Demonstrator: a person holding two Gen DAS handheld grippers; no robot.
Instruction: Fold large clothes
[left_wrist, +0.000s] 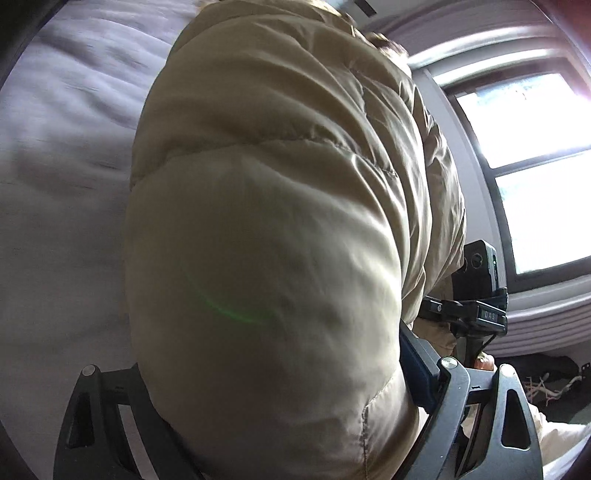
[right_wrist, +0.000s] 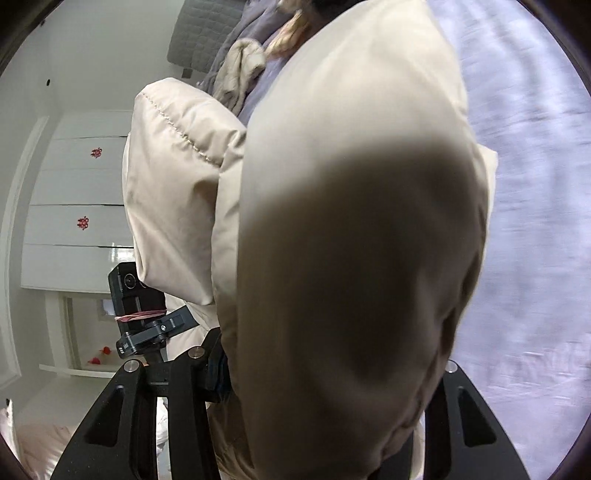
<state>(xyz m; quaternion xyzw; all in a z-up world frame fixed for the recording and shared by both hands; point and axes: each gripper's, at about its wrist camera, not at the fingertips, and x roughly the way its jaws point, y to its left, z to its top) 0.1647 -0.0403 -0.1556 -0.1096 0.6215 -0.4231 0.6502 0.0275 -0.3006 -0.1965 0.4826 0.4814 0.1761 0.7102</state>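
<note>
**Puffer jacket fills both lenses above the bed**

While the beige puffer jacket (left_wrist: 280, 229) balloons right up against the left wrist camera, the left gripper (left_wrist: 258, 424) has its jaws spread wide around a fat roll of it, padding bulging between the black fingers (left_wrist: 447, 406); the fingertips themselves are buried in fabric. Over on the right wrist view, the right gripper (right_wrist: 325, 424) is clamped on another thick fold, jaws roughly half apart, pads hidden under the cloth. The jacket hangs over the lilac bedsheet (left_wrist: 62, 192), which is smeared by blur. Top of the garment is cut off. The window (left_wrist: 532, 166) is blown out white; a white cupboard (right_wrist: 77, 206) sits left of the right view.
</note>
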